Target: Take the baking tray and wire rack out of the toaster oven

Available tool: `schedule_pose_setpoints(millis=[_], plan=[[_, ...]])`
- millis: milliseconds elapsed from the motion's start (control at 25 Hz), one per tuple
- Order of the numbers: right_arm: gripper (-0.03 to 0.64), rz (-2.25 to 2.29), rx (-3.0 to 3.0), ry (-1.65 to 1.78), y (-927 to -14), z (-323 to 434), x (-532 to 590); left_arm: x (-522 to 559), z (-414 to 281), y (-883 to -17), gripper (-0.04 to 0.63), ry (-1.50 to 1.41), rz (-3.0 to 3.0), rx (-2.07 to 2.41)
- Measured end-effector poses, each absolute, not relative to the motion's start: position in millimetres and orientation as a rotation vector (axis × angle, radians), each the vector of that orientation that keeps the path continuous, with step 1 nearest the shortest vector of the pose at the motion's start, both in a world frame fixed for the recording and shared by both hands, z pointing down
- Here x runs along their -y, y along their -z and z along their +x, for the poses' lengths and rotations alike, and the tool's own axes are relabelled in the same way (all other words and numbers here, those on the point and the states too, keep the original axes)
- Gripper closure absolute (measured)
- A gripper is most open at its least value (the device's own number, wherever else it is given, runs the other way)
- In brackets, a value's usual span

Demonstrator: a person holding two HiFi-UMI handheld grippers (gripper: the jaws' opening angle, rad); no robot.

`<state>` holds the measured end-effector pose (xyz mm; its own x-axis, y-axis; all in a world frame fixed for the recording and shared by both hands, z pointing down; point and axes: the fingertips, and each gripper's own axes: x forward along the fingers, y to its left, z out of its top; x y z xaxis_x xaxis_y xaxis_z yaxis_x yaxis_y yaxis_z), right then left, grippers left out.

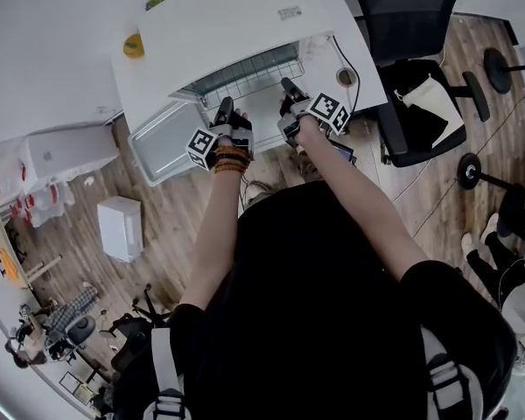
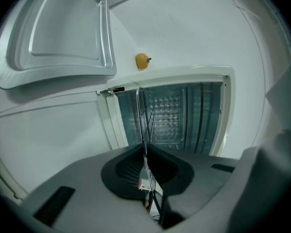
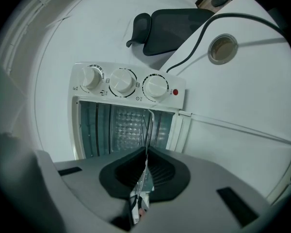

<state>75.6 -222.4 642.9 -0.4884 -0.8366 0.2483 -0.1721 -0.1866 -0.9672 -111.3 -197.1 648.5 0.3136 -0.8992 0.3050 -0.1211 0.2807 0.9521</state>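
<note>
The wire rack sticks partly out of the white toaster oven, which stands on a white table. My left gripper is shut on the rack's front edge at the left, and my right gripper is shut on it at the right. In the left gripper view the rack runs edge-on between the closed jaws of my left gripper into the oven opening. The right gripper view shows the rack the same way, clamped in my right gripper. The baking tray lies on the table, left of the oven.
A small orange object sits on the table beside the oven. The oven's three knobs face the right gripper. A black office chair stands right of the table. A cable and a round grommet are on the tabletop.
</note>
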Motion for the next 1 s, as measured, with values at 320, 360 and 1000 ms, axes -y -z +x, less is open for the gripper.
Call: schedule_pose_setpoints(millis=[320,360,1000], plan=[[0.578,-1.167,-1.58,1.724,-643,76,216,191,-111,-648,0.555,0.719,1.179,1.139],[0.578,-1.167,-1.58,1.723,-643,76,215,190,-111,-649,0.555,0.72,1.18,1.139],[0.578,-1.18,-1.573,1.71,-639,77,201,176,-110,-645,0.557,0.724,1.186,1.117]])
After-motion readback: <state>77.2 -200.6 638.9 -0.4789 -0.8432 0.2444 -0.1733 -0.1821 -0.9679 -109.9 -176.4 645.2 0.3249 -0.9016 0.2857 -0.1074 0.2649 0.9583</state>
